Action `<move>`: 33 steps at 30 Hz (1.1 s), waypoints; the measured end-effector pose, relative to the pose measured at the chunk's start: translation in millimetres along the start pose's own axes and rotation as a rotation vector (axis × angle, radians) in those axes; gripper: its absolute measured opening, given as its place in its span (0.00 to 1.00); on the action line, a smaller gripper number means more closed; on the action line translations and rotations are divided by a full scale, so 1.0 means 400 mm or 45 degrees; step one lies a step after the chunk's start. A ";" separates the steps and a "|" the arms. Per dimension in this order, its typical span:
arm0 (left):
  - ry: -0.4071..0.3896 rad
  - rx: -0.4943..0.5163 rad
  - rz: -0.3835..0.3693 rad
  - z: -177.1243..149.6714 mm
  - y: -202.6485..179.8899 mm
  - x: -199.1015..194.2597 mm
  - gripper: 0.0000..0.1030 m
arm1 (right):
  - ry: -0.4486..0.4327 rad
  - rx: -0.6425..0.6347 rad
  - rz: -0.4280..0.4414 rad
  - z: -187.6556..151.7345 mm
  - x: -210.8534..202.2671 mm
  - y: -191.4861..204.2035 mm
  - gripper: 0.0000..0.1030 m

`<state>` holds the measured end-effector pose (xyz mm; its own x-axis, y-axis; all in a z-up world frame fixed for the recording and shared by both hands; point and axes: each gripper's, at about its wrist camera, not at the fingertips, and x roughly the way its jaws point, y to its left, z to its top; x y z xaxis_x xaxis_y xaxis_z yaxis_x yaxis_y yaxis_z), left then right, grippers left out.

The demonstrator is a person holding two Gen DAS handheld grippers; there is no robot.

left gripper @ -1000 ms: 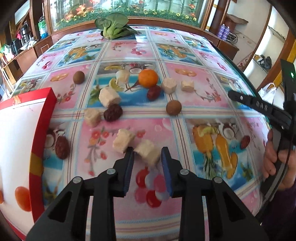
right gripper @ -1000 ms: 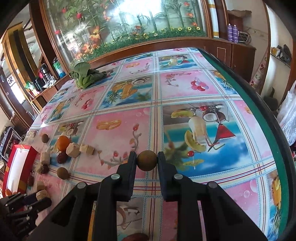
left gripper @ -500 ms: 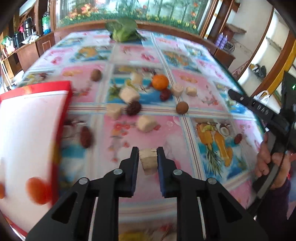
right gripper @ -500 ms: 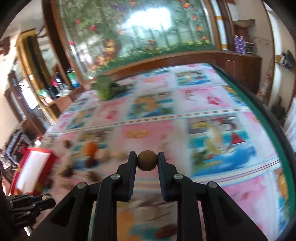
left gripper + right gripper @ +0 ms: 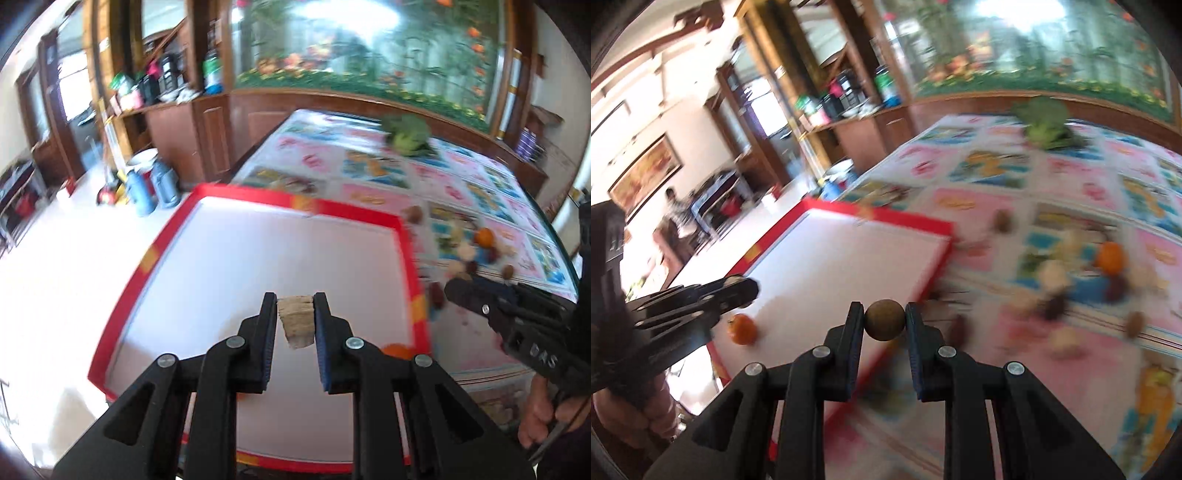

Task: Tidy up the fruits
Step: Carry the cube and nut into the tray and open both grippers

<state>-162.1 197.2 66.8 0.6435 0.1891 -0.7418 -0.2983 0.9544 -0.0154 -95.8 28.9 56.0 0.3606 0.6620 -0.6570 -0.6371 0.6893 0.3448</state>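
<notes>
My left gripper (image 5: 295, 300) is shut on a pale beige fruit chunk (image 5: 295, 322) and holds it above the white inside of the red-rimmed box (image 5: 258, 254). My right gripper (image 5: 885, 309) is shut on a round brown fruit (image 5: 885, 319), over the box's right edge (image 5: 934, 273). A small orange fruit (image 5: 741, 328) lies in the box; it also shows in the left wrist view (image 5: 397, 350). Several fruits lie blurred on the patterned tablecloth: an orange (image 5: 1110, 257), dark dates (image 5: 1055, 307) and beige chunks (image 5: 1052, 273).
A green leafy vegetable (image 5: 408, 134) lies at the table's far end. Wooden cabinets (image 5: 207, 136) and blue containers (image 5: 151, 184) on the floor stand left of the table. The right gripper's body (image 5: 517, 317) shows at the right of the left wrist view.
Both grippers have swung left from the table toward the red box, each carrying its fruit. The left one has lifted the beige chunk off the cloth and over the box.
</notes>
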 end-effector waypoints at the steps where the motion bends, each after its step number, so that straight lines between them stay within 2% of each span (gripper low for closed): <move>1: 0.001 -0.005 0.020 -0.002 0.016 0.007 0.21 | 0.021 -0.011 0.007 0.000 0.019 0.018 0.20; 4: 0.015 -0.051 0.045 -0.004 0.066 0.038 0.21 | 0.074 -0.045 -0.010 0.006 0.077 0.061 0.20; 9: 0.059 -0.112 0.092 -0.008 0.139 0.088 0.21 | 0.231 -0.042 -0.019 0.010 0.173 0.095 0.20; 14: 0.121 -0.171 0.111 -0.028 0.191 0.111 0.21 | 0.267 -0.093 -0.054 0.013 0.203 0.147 0.20; 19: 0.143 -0.174 0.113 -0.033 0.199 0.108 0.22 | 0.285 -0.114 -0.059 0.015 0.209 0.170 0.21; 20: 0.151 -0.170 0.120 -0.031 0.195 0.109 0.31 | 0.283 -0.120 -0.055 0.014 0.207 0.170 0.21; 21: 0.161 -0.169 0.124 -0.032 0.190 0.107 0.53 | 0.275 -0.124 -0.056 0.012 0.202 0.166 0.24; 23: 0.149 -0.161 0.147 -0.030 0.184 0.101 0.79 | 0.230 -0.128 -0.078 0.013 0.192 0.157 0.34; 25: 0.088 -0.126 0.183 -0.028 0.171 0.075 0.80 | 0.163 -0.129 -0.089 0.013 0.161 0.142 0.40; 28: 0.025 -0.074 0.202 -0.020 0.140 0.033 0.80 | 0.069 -0.128 -0.111 0.009 0.096 0.111 0.40; 33: -0.044 0.031 0.079 -0.011 0.033 -0.026 0.85 | -0.049 -0.113 -0.206 -0.024 -0.031 0.032 0.43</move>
<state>-175.8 206.7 71.3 0.6482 0.2555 -0.7173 -0.3212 0.9459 0.0466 -114.8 26.5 62.2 0.4882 0.5564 -0.6724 -0.6256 0.7603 0.1749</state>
